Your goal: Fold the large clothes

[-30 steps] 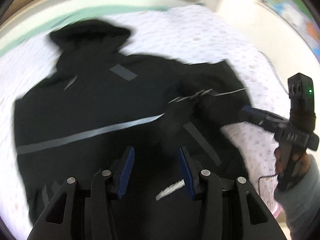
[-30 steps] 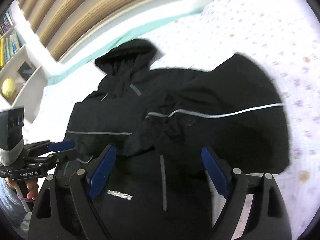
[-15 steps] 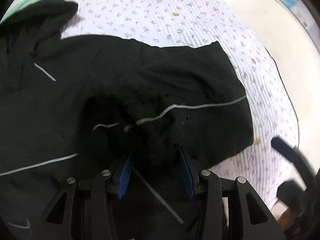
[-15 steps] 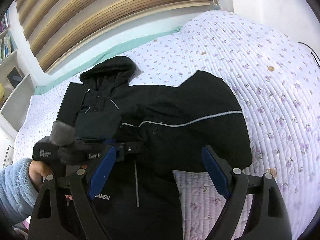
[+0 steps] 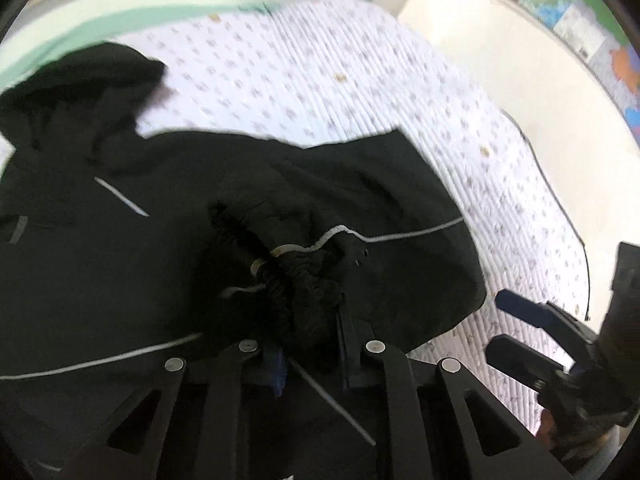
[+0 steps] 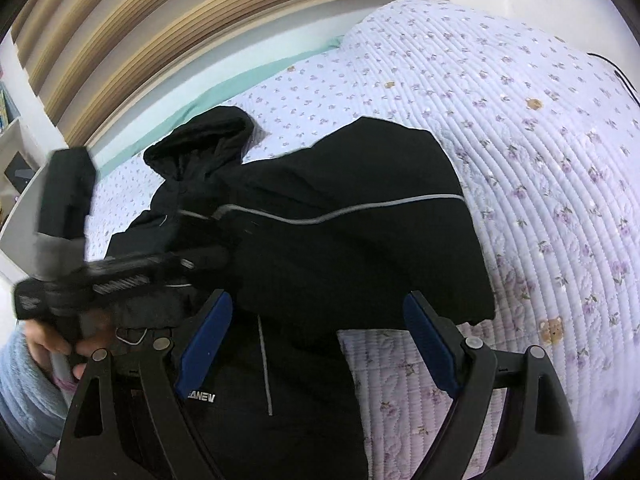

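A black hooded jacket [image 6: 360, 248] with grey reflective stripes lies spread on the bed, hood [image 6: 208, 136] at the far end. One sleeve [image 5: 380, 200] is folded in over the chest. My left gripper [image 5: 310, 314] is closing on the bunched cuff [image 5: 308, 276] of that sleeve, and black cloth fills the gap between its pads. In the right wrist view the left gripper [image 6: 212, 258] reaches in from the left. My right gripper [image 6: 316, 324] hovers open over the jacket's near part with nothing between its fingers. It also shows at the right edge of the left wrist view, right gripper [image 5: 532, 332].
A white quilt [image 6: 540, 160] with small purple flowers covers the bed and runs bare to the right of the jacket. Wooden blinds [image 6: 200, 20] hang behind. A map [image 5: 580, 28] is on the wall. A dark cable [image 5: 560, 200] runs along the quilt's edge. A light blue sleeve [image 6: 20, 368] shows at the left.
My left gripper travelled across the jacket to the bunched sleeve cuff, and its jaws narrowed around the cloth. The right gripper stayed open and hardly shifted.
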{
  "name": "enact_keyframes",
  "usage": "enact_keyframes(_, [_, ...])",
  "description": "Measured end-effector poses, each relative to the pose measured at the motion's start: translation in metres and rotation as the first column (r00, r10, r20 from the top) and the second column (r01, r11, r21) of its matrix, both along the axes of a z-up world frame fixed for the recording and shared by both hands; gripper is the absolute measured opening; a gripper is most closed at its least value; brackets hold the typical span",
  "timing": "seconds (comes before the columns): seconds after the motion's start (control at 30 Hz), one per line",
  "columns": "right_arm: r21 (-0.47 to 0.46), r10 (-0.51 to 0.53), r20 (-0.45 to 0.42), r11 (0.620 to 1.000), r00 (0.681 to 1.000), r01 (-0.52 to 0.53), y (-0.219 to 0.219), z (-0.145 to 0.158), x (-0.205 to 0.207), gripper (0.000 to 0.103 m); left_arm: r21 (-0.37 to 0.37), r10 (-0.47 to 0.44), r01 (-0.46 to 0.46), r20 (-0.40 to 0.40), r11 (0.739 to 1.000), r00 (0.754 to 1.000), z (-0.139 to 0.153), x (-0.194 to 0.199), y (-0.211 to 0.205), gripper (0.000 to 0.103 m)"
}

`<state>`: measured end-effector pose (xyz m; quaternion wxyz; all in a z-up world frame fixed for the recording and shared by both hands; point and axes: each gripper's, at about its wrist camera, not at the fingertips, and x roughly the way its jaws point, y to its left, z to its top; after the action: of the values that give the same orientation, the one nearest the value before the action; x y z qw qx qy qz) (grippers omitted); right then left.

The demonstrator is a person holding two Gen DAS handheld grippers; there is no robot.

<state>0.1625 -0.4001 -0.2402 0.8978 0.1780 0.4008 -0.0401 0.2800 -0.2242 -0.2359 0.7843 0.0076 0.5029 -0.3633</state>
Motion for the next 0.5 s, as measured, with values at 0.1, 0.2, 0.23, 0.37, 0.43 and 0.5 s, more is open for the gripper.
enact_keyframes(0.1, [-0.013, 0.025, 0.001, 1.000, 1.000, -0.025, 0.010, 0.006, 0.006, 0.089, -0.010, 0.022, -0.022, 0.033, 1.000, 0.999, 0.020, 0.002, 0.031, 0.018])
enact_keyframes(0.2, [-0.044, 0.062, 0.010, 0.997, 0.998, -0.061, 0.023, 0.015, 0.012, 0.089, -0.004, 0.044, -0.044, 0.070, 0.999, 0.997, 0.035, -0.001, 0.061, 0.018])
enact_keyframes(0.23, [-0.056, 0.075, 0.014, 0.996, 0.997, -0.074, 0.028, 0.018, 0.014, 0.089, 0.003, 0.061, -0.062, 0.085, 0.998, 0.995, 0.039, 0.000, 0.076, 0.018])
enact_keyframes(0.37, [-0.090, 0.126, 0.015, 0.988, 0.992, -0.124, 0.045, 0.026, 0.021, 0.089, 0.026, 0.131, -0.136, 0.129, 0.990, 0.983, 0.051, 0.009, 0.117, 0.018])
enact_keyframes(0.43, [-0.100, 0.150, 0.016, 0.984, 0.988, -0.148, 0.053, 0.028, 0.024, 0.089, 0.053, 0.159, -0.170, 0.168, 0.984, 0.973, 0.057, 0.012, 0.140, 0.018])
enact_keyframes(0.5, [-0.101, 0.169, 0.011, 0.981, 0.986, -0.167, 0.059, 0.030, 0.027, 0.089, 0.072, 0.186, -0.203, 0.195, 0.976, 0.963, 0.058, 0.021, 0.160, 0.018])
